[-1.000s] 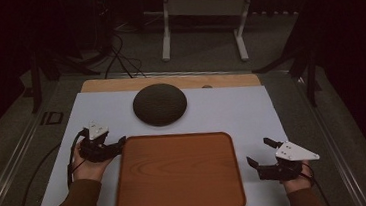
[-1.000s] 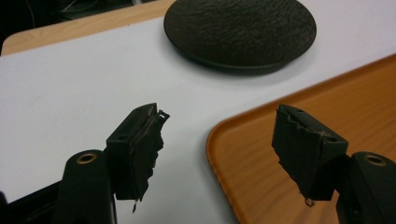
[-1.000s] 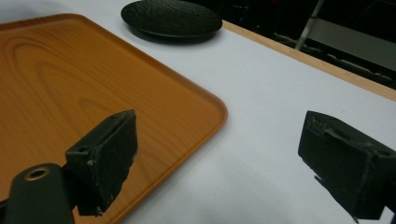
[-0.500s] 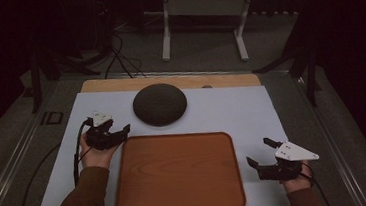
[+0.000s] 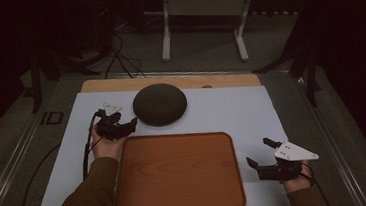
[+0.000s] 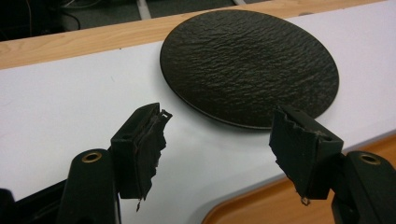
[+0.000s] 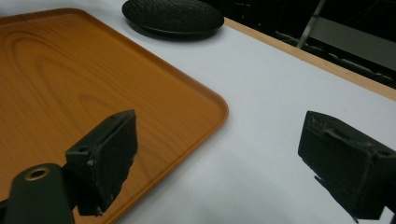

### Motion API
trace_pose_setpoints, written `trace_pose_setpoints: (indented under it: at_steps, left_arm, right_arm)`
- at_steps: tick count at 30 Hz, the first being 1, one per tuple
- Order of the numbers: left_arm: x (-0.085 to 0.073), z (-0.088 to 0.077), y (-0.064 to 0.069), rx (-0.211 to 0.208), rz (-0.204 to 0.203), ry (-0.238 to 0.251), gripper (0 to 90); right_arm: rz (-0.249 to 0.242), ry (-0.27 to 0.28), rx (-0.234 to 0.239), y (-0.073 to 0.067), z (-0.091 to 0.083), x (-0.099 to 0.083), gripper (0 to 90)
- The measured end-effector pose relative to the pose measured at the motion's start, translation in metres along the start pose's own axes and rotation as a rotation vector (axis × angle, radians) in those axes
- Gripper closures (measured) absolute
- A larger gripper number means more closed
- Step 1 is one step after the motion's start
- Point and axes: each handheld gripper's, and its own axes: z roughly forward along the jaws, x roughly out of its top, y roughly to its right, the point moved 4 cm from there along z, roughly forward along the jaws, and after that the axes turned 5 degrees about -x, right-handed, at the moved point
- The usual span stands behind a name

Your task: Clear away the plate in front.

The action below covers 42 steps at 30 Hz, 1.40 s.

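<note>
Round, dark, rough-textured stoneware plate [image 5: 160, 104], flat on the white tabletop [image 5: 231, 109] beyond the orange-brown wooden tray [image 5: 177, 174]: just ahead of the left gripper [image 5: 123, 126], jaws wide and empty; right gripper [image 5: 261, 154], likewise wide, well apart.

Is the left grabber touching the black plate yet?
Apart. In the left gripper view, the left gripper stands open, and white table shows between both its jaws and the black plate's near rim.

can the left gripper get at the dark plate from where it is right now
Probably yes. The left gripper is open and sits just short of the dark plate, with only bare white tabletop between them.
</note>
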Motion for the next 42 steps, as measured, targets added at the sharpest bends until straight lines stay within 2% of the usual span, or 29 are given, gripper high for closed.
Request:
trace_pose_setpoints:
  at_steps: [4,14,20,25,28,34,42]
  left_arm:
    - [0.002,0.008,-0.001,0.000,-0.010,-0.018,36.8]
    - [-0.004,0.028,0.000,-0.056,-0.083,-0.066,46.1]
    - [-0.008,0.041,-0.001,-0.083,-0.147,-0.096,43.3]
    - [-0.012,0.050,-0.002,-0.151,-0.224,-0.135,44.0]
    - [-0.015,0.055,-0.002,-0.158,-0.242,-0.155,45.3]
    - [-0.016,0.062,-0.001,-0.197,-0.292,-0.157,47.5]
    - [-0.018,0.073,0.000,-0.211,-0.313,-0.181,47.5]
  right_arm:
    - [-0.004,0.001,0.000,0.000,0.000,0.000,11.5]
    - [-0.004,-0.002,0.004,0.000,0.000,0.000,11.5]
    - [-0.006,-0.004,0.007,0.000,0.000,0.000,11.5]
    - [-0.006,-0.008,0.013,0.000,0.000,0.000,11.5]
    - [-0.009,-0.008,0.016,-0.001,0.000,0.000,11.5]
    - [-0.010,-0.009,0.017,-0.001,0.000,0.000,11.5]
    - [-0.006,-0.007,0.024,-0.001,0.000,0.000,11.5]
